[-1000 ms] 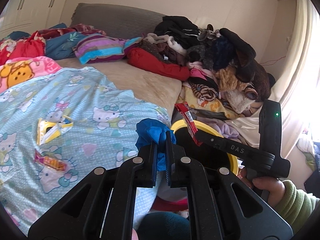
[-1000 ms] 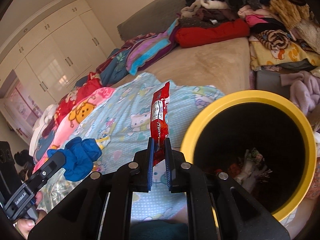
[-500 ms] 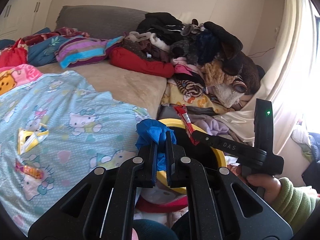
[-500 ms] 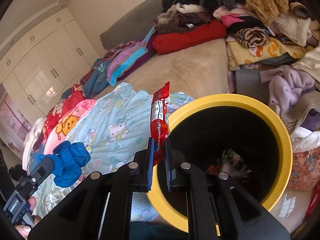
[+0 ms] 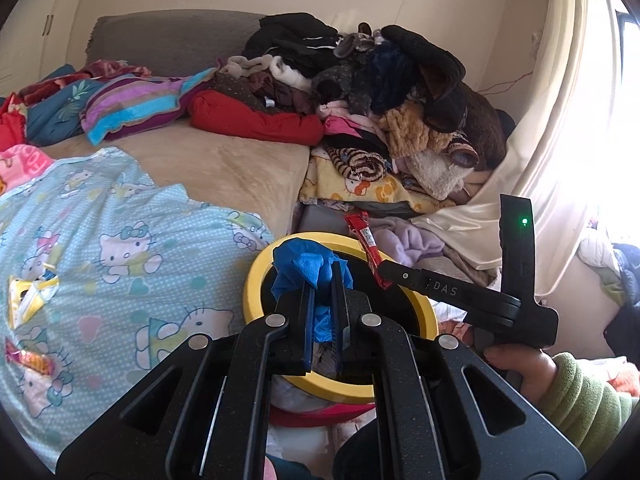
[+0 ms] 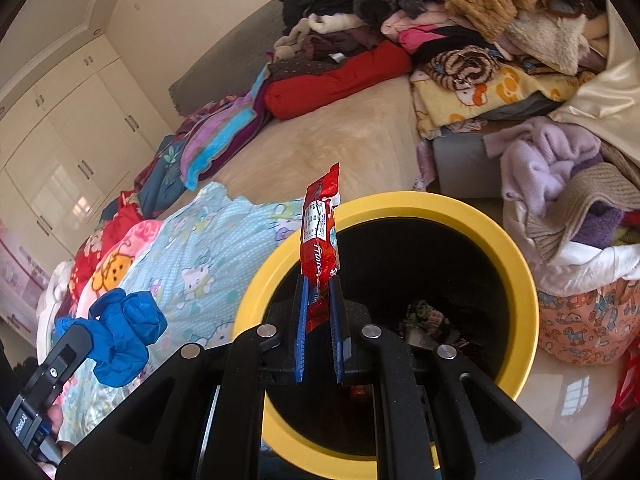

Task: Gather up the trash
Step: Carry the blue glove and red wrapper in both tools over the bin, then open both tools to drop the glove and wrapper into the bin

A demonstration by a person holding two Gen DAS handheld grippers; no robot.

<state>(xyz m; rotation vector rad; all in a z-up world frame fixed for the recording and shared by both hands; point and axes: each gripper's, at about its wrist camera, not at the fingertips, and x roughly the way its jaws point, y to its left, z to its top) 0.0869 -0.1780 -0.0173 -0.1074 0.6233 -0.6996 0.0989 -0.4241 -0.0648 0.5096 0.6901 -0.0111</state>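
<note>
Up front in the left wrist view, the left gripper (image 5: 322,312) has its jaws clamped on a crumpled blue wad (image 5: 308,268), which sticks up out of them at 12 o'clock, over the near-left rim of the yellow-rimmed bin (image 5: 256,280). At 2 o'clock from it, the right gripper (image 5: 382,276) reaches in from the right with a red snack wrapper (image 5: 364,238) pinched at its tip, the wrapper slanting up and left above the bin's far rim. A hand in a green sleeve (image 5: 576,400) grips that tool's handle at 4 o'clock. On the Hello Kitty blanket (image 5: 132,264) at 9 o'clock lie a yellow wrapper (image 5: 28,298) and, nearer, a pink and orange wrapper (image 5: 30,360), well apart from the bin. A pile of clothes (image 5: 380,92) fills the far side of the bed at 1 o'clock.

Seen from the right wrist view, the right gripper (image 6: 320,320) holds the red snack wrapper (image 6: 320,236) by its lower end; the jaws are parted a little around it and the wrapper stands nearly upright over the bin's (image 6: 516,256) left rim. Inside the dark bin some crumpled trash (image 6: 424,316) lies at the bottom. At 8 o'clock the left gripper (image 6: 86,332) carries the blue wad (image 6: 120,336) above the Hello Kitty blanket (image 6: 200,248), left of the bin.
</note>
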